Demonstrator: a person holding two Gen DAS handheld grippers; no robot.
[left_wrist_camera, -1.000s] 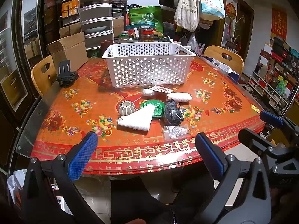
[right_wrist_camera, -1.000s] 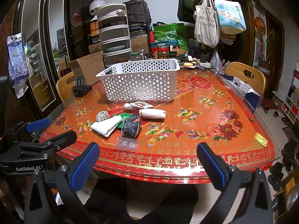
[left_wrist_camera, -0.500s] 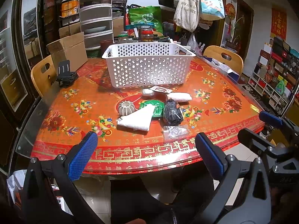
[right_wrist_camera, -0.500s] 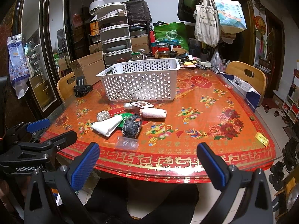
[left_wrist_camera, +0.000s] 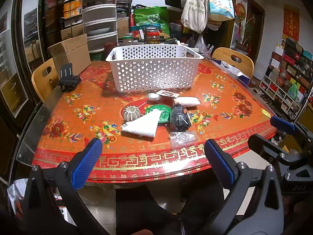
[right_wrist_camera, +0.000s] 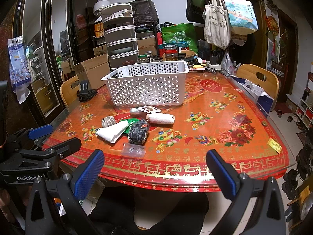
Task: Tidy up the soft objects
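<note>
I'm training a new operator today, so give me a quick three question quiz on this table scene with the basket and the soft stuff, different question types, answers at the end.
1. True or false: the left gripper is shut on the folded white cloth.
2. Multiple choice: where do the soft items lie? A) inside the white basket B) on the table in front of the basket C) on a chair
3. Fill in: the dark netted bundle lies to the ___ of the folded white cloth in the left wrist view.

Key
1. False; both it and the right gripper are open and hold nothing.
2. B
3. right
</note>
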